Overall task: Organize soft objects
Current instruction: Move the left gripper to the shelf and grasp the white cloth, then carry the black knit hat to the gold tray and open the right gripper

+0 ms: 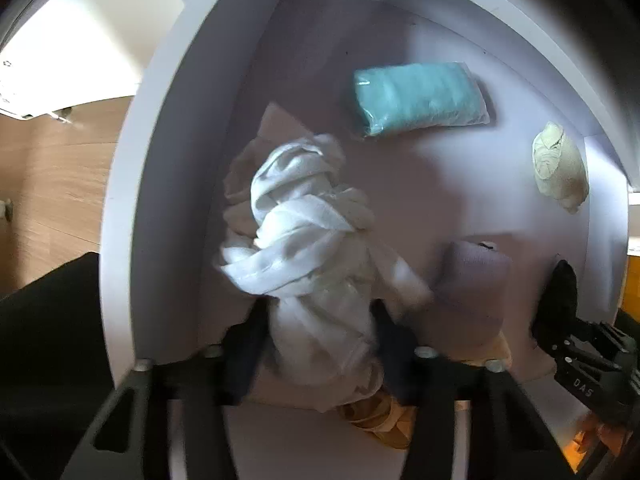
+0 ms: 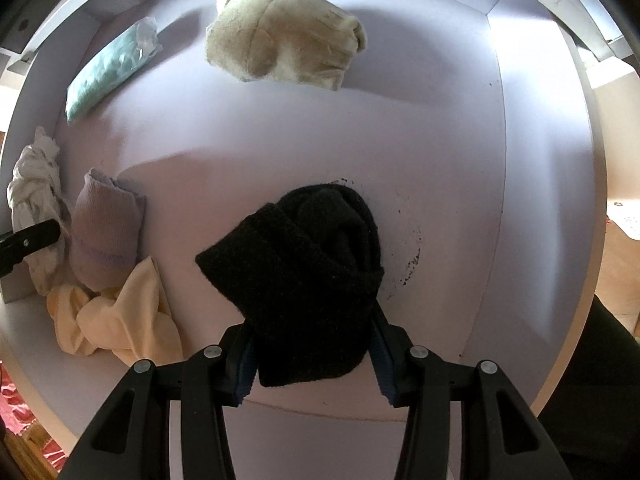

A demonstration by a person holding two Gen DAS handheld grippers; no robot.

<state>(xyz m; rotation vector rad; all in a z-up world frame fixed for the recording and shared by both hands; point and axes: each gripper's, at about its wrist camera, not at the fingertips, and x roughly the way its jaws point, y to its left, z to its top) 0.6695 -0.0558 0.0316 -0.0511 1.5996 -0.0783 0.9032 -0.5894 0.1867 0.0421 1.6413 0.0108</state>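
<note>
White drawer [image 2: 540,200]: 2 grippers clamp white cloth [image 1: 304,220], black sock [image 2: 312,272].

White drawer [image 2: 540,160] interior, pale lilac-tinted base, dark specks [image 2: 408,248] near centre. Bright light patch on its far right wall. Wood-grain floor [image 1: 52,184] outside at left, white furniture panel [image 1: 100,40] above it.

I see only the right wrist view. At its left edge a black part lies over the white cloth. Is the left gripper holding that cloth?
Observer: Yes. The left gripper is shut on the white cloth, which hangs bunched in its grip.
Operator: What is outside the box on that side?
Observer: A wooden surface, just past the white box wall.
</note>
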